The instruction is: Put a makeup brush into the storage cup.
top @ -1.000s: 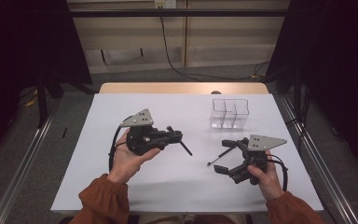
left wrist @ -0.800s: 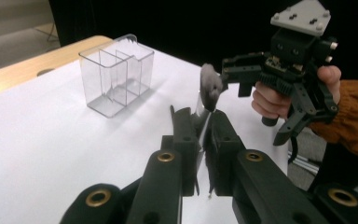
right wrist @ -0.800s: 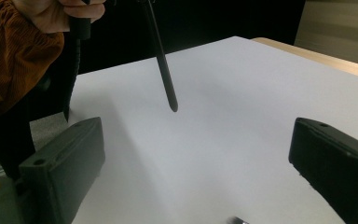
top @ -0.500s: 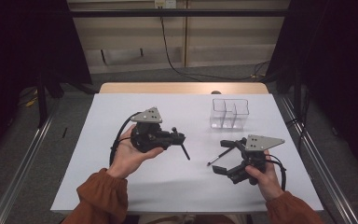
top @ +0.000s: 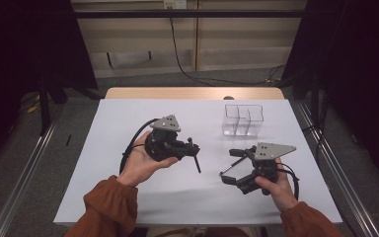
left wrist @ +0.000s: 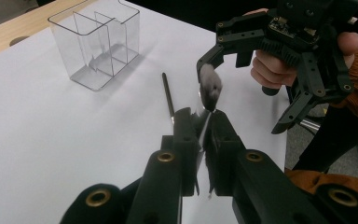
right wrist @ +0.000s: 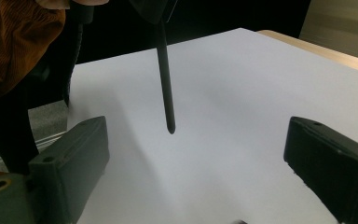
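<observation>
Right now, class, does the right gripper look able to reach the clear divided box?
Probably yes. The clear divided box stands just beyond the right gripper, only bare white sheet lies between them, and its fingers are open.

In the right gripper view, the right gripper (right wrist: 196,163) has its two black jaws rising from the bottom corners, standing wide apart with nothing between them but bare white table (right wrist: 242,93). A thin dark pen (right wrist: 165,79) hangs down from the top of the frame (its tip pointing toward the surface, its upper end gripped by a black part at the top edge). An orange sleeve (right wrist: 21,44) fills the upper left corner. A strip of pale wood (right wrist: 321,49) edges the table's far right.
</observation>
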Available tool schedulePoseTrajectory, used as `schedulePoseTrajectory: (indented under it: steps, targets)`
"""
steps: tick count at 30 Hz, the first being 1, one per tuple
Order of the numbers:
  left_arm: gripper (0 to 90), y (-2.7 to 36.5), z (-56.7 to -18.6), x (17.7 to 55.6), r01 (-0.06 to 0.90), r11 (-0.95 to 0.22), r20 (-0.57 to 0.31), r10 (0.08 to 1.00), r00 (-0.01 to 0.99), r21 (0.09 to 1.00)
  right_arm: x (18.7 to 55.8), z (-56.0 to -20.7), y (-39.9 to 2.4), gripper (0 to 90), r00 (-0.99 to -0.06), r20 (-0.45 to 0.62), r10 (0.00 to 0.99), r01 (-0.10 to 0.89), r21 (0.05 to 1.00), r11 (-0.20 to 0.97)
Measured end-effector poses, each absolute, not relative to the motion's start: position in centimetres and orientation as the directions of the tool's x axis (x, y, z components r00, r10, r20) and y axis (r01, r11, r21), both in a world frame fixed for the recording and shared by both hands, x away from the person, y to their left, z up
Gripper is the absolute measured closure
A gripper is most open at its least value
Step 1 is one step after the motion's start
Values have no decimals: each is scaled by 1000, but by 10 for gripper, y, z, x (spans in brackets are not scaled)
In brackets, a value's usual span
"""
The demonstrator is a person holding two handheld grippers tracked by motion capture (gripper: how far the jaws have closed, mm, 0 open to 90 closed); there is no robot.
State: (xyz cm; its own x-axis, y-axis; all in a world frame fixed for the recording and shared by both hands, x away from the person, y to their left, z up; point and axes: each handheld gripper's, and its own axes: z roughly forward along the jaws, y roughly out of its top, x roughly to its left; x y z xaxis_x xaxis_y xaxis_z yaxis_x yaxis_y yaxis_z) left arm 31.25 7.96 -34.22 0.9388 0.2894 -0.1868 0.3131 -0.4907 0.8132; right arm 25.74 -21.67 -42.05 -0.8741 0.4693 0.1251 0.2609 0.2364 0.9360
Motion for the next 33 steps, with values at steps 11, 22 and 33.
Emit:
schedulePoseTrajectory:
  steps: [11, 22, 33]
  targets:
    - [840, 66, -344, 312, 319, -500, -201, 276, 940, 805, 262, -418, -204, 118, -885, 150, 442, 279, 929, 245]
    - [840, 59, -347, 310, 316, -504, -208, 260, 943, 804, 265, -416, -185, 280, -903, 151, 401, 280, 917, 284]
    - [840, 56, -350, 309, 319, -498, -213, 258, 942, 807, 270, -418, -176, 609, -907, 161, 389, 284, 916, 284]
